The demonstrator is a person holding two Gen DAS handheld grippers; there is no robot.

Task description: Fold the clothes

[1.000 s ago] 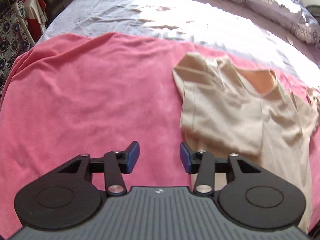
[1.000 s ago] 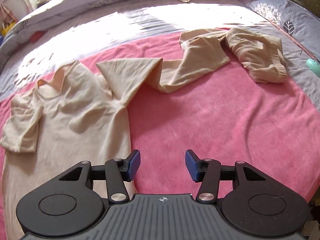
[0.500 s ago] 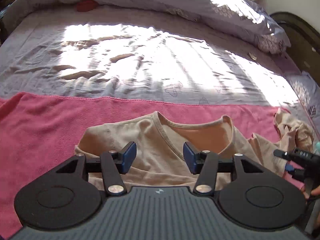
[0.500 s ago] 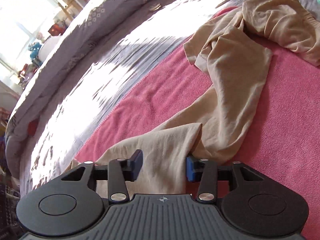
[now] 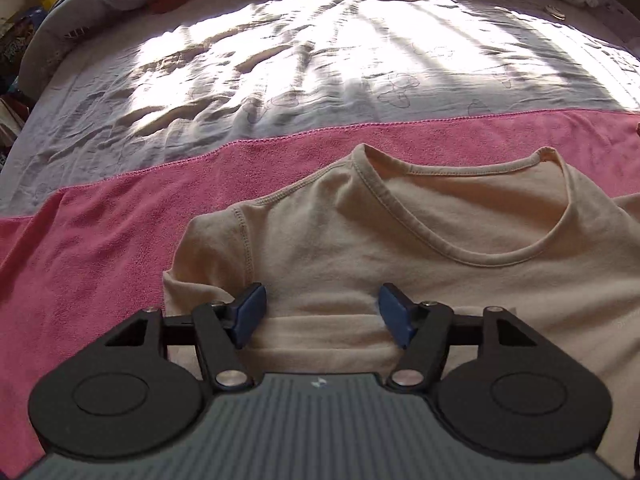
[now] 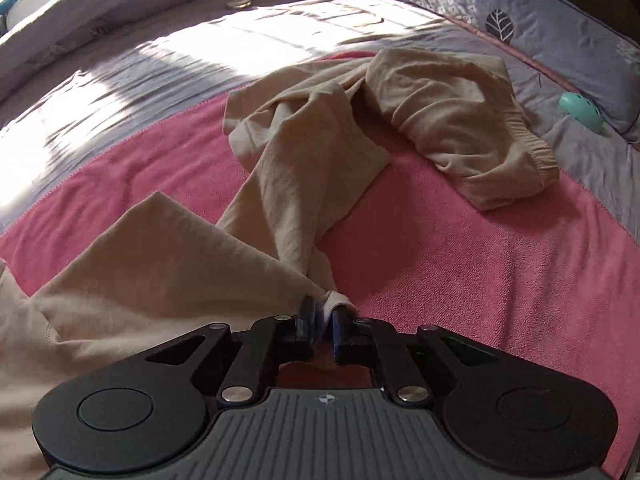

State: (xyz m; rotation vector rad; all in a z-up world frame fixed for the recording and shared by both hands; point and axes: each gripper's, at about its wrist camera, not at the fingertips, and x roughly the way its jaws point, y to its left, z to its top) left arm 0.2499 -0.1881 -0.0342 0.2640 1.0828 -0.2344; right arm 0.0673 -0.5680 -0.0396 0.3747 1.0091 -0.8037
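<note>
A beige T-shirt (image 5: pixel 420 240) lies flat on a pink blanket (image 5: pixel 100 248), its round neckline facing away. My left gripper (image 5: pixel 322 312) hovers low over the shirt's chest beside the left shoulder seam. Its jaws are opening, and the blue pads (image 5: pixel 250 310) press on nothing. In the right wrist view, beige trousers (image 6: pixel 460 120) lie crumpled at the back, one leg (image 6: pixel 304 184) trailing toward me. My right gripper (image 6: pixel 325 320) is shut on a bunched end of this beige cloth, where the leg meets the shirt's spread flap (image 6: pixel 160 264). I cannot tell whether the flap is pinched too.
The pink blanket (image 6: pixel 480 280) covers the near part of a bed with a sunlit grey sheet (image 5: pixel 320 60). A leaf-print pillow (image 6: pixel 560 32) and a small teal object (image 6: pixel 582 110) lie at the right edge. A rolled duvet (image 5: pixel 80 12) borders the far side.
The left gripper swung from bare pink blanket to above the shirt's chest, and its jaws widened. The right gripper moved down onto the beige cloth and shut on it.
</note>
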